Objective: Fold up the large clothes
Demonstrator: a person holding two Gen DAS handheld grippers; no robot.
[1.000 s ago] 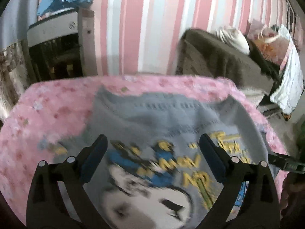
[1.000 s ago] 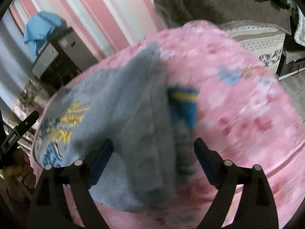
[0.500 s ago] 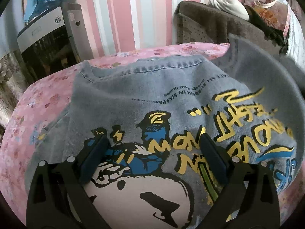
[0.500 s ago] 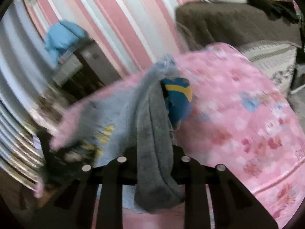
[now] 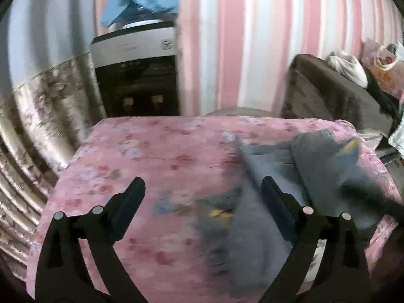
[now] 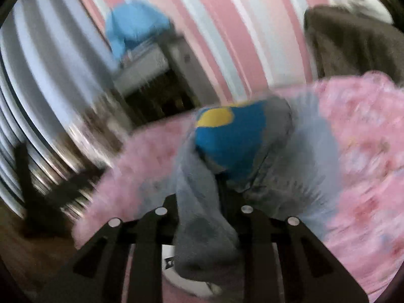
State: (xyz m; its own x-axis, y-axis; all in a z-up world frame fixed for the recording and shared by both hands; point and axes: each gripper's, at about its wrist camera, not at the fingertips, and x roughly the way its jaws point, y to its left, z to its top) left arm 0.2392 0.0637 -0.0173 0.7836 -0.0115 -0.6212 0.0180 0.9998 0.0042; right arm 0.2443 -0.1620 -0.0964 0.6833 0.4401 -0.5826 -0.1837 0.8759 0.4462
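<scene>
Right wrist view shows the grey sweatshirt (image 6: 202, 240) bunched into a thick fold and pinched between the close-set fingers of the right gripper (image 6: 202, 202); the jaws are easing apart a little, yet cloth fills the gap between them. A blue patch with a yellow spot bulges out of the fold just above the fingers. The rest of the garment trails to the right over the pink floral bed cover (image 6: 366, 164).

In the left wrist view the left gripper (image 5: 202, 197) stands wide apart with nothing between its pads, above the cover. The sweatshirt (image 5: 252, 227) lies crumpled on the near right part of the bed, one grey fold raised toward the right edge.

Half a second ago the sweatshirt lay spread flat under the left gripper, its printed front filling that view; now it is drawn to the right and bare cover shows under the left finger. The right gripper's grip on the fold matches that earlier frame.

The left half of the bed and its far edge are bare. Beyond the far edge stand a dark cabinet (image 5: 136, 80) and the striped wall (image 5: 227, 38); a brown sofa (image 5: 328, 96) sits off the far right corner.
</scene>
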